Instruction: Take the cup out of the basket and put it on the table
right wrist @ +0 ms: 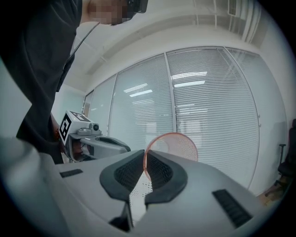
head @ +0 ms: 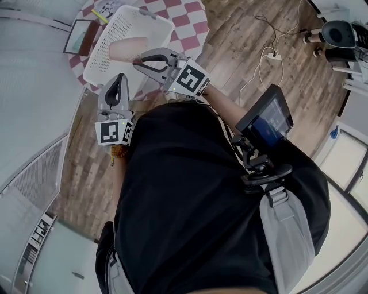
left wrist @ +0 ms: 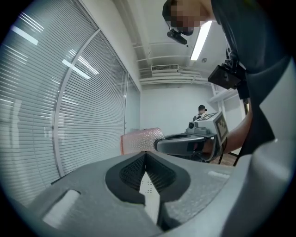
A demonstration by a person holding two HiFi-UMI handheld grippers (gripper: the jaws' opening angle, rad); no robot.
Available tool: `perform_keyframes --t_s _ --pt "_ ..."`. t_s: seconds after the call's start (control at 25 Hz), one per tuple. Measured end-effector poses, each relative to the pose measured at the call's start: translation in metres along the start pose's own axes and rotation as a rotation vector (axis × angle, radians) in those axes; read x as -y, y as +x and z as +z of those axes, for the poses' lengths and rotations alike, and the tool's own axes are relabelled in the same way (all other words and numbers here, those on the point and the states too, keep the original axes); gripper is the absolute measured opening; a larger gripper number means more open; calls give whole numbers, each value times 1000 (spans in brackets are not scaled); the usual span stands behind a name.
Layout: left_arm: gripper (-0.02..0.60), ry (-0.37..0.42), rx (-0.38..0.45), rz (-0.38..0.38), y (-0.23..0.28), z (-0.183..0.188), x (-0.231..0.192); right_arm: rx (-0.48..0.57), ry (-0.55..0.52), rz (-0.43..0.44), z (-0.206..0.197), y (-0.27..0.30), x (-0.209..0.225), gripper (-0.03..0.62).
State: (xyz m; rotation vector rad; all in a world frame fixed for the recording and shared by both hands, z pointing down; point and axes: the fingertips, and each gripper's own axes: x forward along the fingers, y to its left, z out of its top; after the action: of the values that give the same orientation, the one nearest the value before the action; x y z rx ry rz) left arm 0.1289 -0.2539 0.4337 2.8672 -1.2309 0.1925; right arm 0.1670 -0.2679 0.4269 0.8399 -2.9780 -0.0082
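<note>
The right gripper [right wrist: 144,159] is clamped on the rim of the pink cup [right wrist: 172,146], with one pad inside the mouth and the other outside. The cup sticks straight out ahead of the jaws, lying on its side. In the head view the cup [head: 129,49] hangs just beyond the right gripper's [head: 138,59] tips and over the white basket [head: 109,69]. How far it stands above the basket's wall I cannot tell. The left gripper [left wrist: 145,158] has its jaws together on nothing and sits beside and behind the right one [head: 118,77], pointing the same way.

My reading is that the cup is out of the basket and the carry to the counter [head: 192,16] is in hand. A rim pinch on a thin wall is a weak hold, so a smooth, unhurried move suits it, with no sudden swing that could lever the cup out of the pads. The cup should clear the basket's edge before going sideways toward the bare checked part of the counter beside the gripper. The wrist needs to turn so the cup's base faces down. The base should touch the counter flat before the jaws part. The free left gripper is best kept out of the cup's path.
</note>
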Motion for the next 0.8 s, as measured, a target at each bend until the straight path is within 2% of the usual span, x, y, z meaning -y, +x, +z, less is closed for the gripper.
perform_keyframes --t_s 0.24,0.6,0.8 --pt "6 -16 53 -22 2 -4 -2 -12 -9 -7 -14 8 -3 25" --pt "6 -37 42 -9 1 -20 -5 -41 12 6 -28 12 -5 25" --pt "6 -41 30 -28 4 -30 0 -52 29 -8 -36 7 -4 25"
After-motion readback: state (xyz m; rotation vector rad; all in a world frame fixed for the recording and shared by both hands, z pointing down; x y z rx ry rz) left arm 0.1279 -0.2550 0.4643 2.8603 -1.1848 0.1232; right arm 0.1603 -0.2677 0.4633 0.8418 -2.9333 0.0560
